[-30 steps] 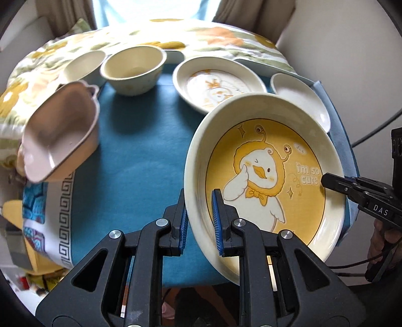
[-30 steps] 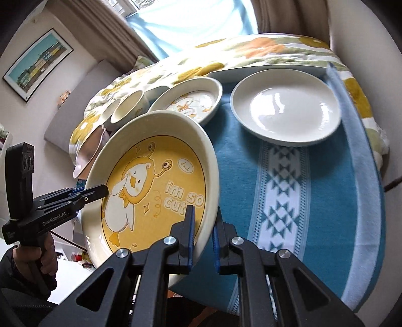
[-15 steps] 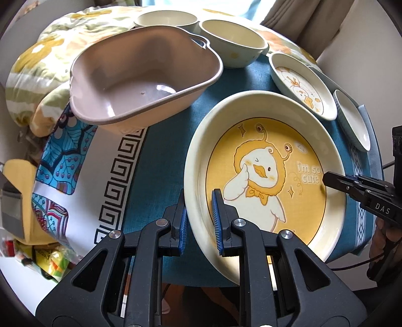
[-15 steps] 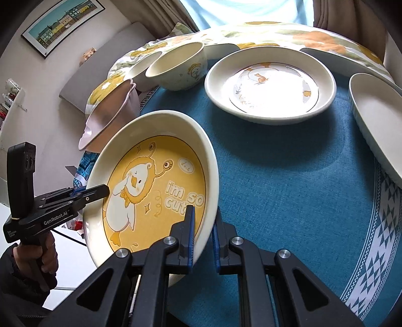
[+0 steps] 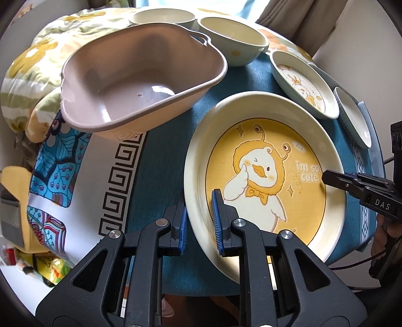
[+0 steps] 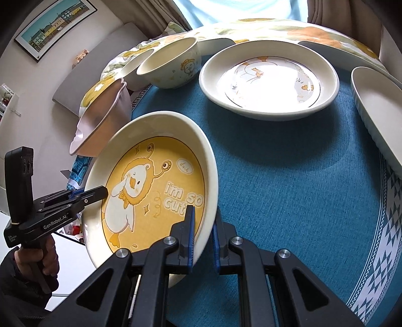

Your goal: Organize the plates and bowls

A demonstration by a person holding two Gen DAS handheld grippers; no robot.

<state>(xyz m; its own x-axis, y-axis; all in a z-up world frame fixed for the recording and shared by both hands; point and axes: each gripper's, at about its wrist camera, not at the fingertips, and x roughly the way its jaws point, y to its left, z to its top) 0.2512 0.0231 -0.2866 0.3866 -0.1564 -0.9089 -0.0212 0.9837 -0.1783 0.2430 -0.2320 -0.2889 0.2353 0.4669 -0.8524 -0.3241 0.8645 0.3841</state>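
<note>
Yellow plate was gripped at both sides, tilted over the near edge of the blue cloth — left gripper clamped on its left rim, one blue pad inside and one outside, and right gripper clamped the same way on the opposite rim. A hand held the left tool's grip at the far left of the right wrist view.

Across the surface from the left: a patterned runner hung off the edge, and a pink tub sat partly on it, beside a flowery quilt. Behind the tub stood two cream bowls, one farther back, one just right of it. Next came a duck plate lying flat on the cloth, then a white dish at the right edge.

In the room behind: a framed picture on the left wall, curtains at a bright window.
</note>
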